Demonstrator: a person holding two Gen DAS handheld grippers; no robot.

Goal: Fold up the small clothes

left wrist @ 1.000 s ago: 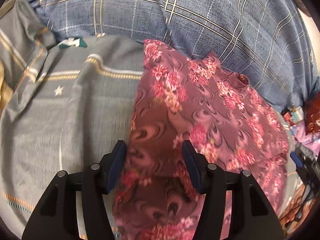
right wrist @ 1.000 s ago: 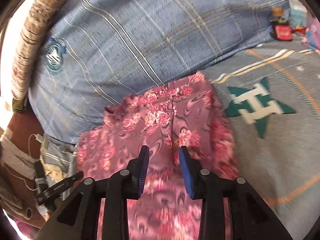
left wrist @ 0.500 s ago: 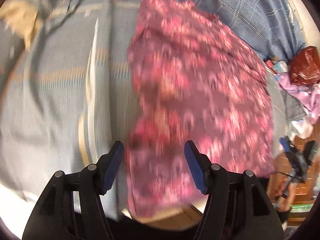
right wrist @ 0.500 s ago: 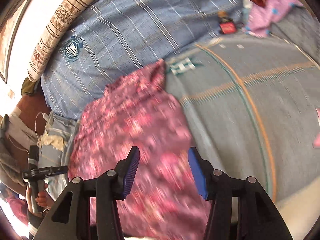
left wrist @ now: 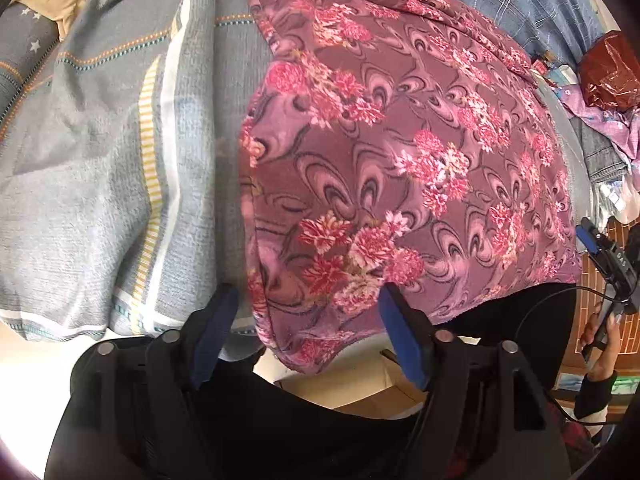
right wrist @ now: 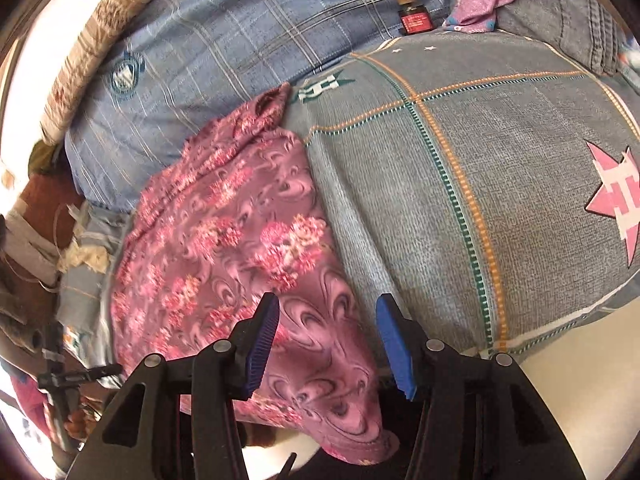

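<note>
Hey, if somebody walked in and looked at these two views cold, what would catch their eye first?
First, the pink flowered garment spread over the grey bedspread, its near end hanging off the bed's edge. Next, the open left gripper and right gripper, each poised over that near end. Farther back, a small red-labelled bottle lies on the blue plaid quilt.
</note>
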